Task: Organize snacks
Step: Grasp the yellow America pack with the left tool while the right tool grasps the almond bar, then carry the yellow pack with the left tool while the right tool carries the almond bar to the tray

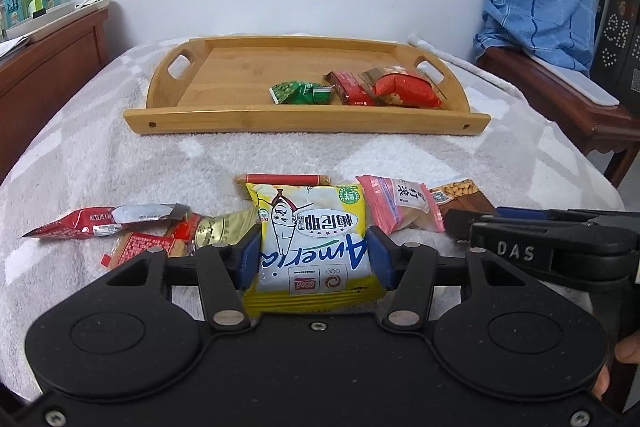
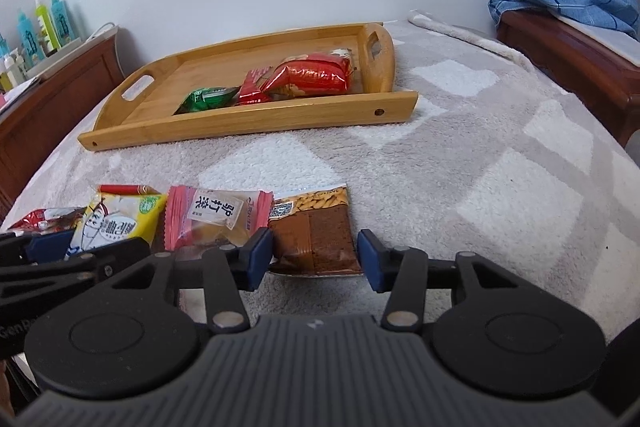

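Snacks lie in a loose row on the near part of the blanket (image 2: 460,155). The left tool (image 1: 313,259) has its blue pads pressed against both sides of the yellow packet (image 1: 312,227), gripping it. The right tool (image 2: 314,259) stands open around the brown packet (image 2: 316,231), a pad just beside each long edge; contact cannot be told. A pink packet (image 2: 212,219) lies between those two, its edges crowding both. Left of the yellow one, red wrappers (image 1: 100,223) overlap in a heap. Farther back sits the tray (image 1: 304,115), with a green packet (image 1: 302,93) and two red packets (image 1: 404,89) bunched at its right end and bare wood to their left. Bare blanket separates row and tray.
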